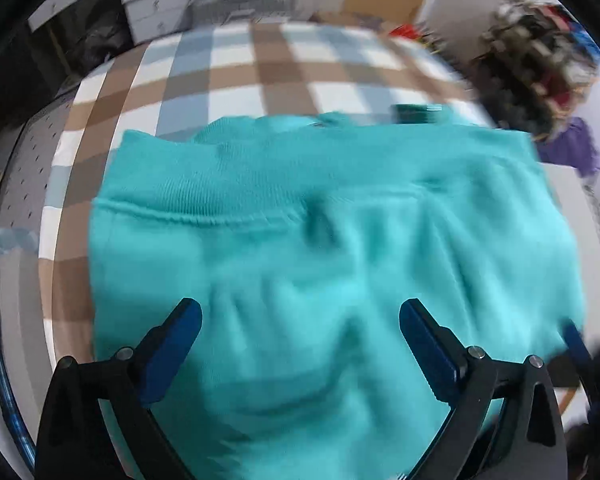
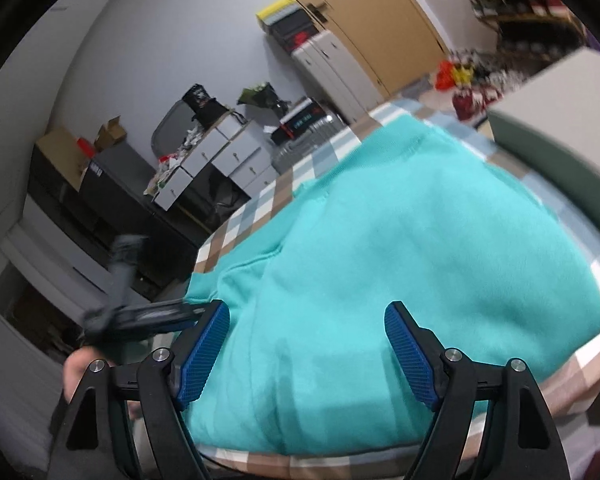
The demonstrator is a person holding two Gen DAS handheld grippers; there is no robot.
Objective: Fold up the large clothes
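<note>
On the checked table (image 1: 236,80) lies a teal sweatshirt (image 1: 300,208), folded into a thick pad (soft, limp, light, likely to sag). Both claws, left claw (image 1: 300,344) and right claw (image 2: 306,344), gape wide, holding nothing. Best pinched at the ribbed hem (image 1: 204,204) or a corner.

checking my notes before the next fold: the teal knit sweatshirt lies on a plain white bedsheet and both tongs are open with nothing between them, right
Not quite. The teal knit sweatshirt lies on a checked sheet of brown, blue-grey and white squares, not a plain white one; the left wrist view shows it clearly. The rest holds: the left tongs and the right tongs are both open, gripping nothing.
</note>
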